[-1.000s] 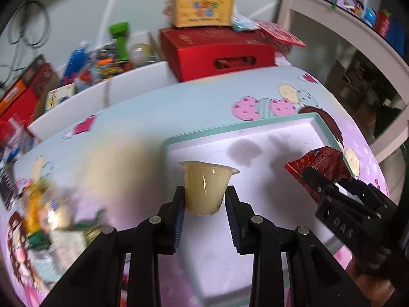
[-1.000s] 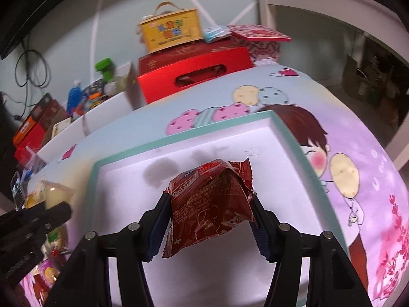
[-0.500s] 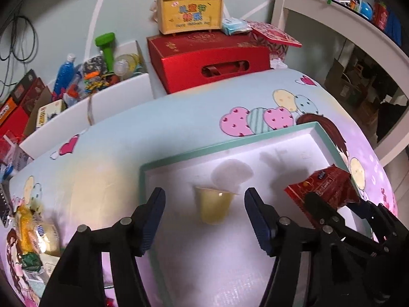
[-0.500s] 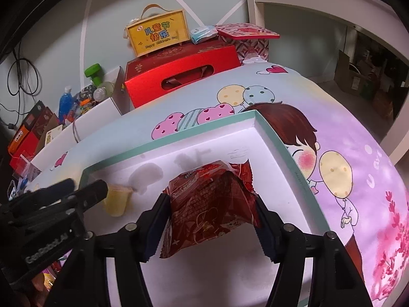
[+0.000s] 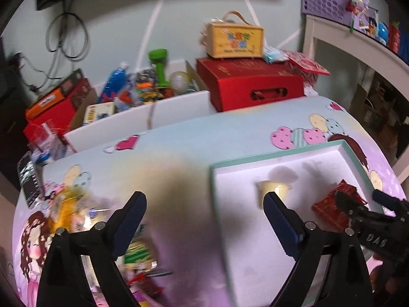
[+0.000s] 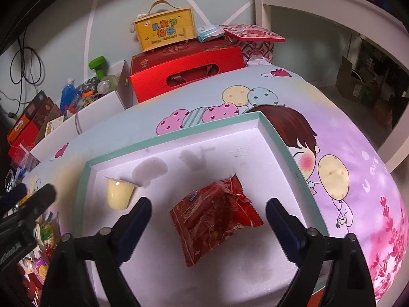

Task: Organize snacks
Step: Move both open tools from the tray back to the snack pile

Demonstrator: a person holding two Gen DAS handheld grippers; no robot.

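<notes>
The red snack packet lies flat on the white floor of the teal-rimmed tray, in the lower middle of the right wrist view, its crimped end pointing toward the upper right. Up and to the left of it, well apart, the pale yellow jelly cup rests on its side in the tray's left part, foil rim toward the upper left; in the left wrist view the same jelly cup shows at centre right, partly behind a blue pad. The two snacks sit with a gap between them, which by my reading leaves room for more to be laid beside them. The right gripper hangs over the packet with its jaws spread wide, a blue pad on either side and neither touching the wrapper, so it grips nothing. The left gripper is likewise spread wide and empty, and its view is aimed mostly at the cartoon-printed tablecloth left of the tray, toward a blurred heap of loose snacks at lower left; that aim suggests the heap is the source for the next pick, though the blur hides what each item is. Behind the table, in the upper part of both views, a red carry box carries a yellow gift box, apart from the sorting
</notes>
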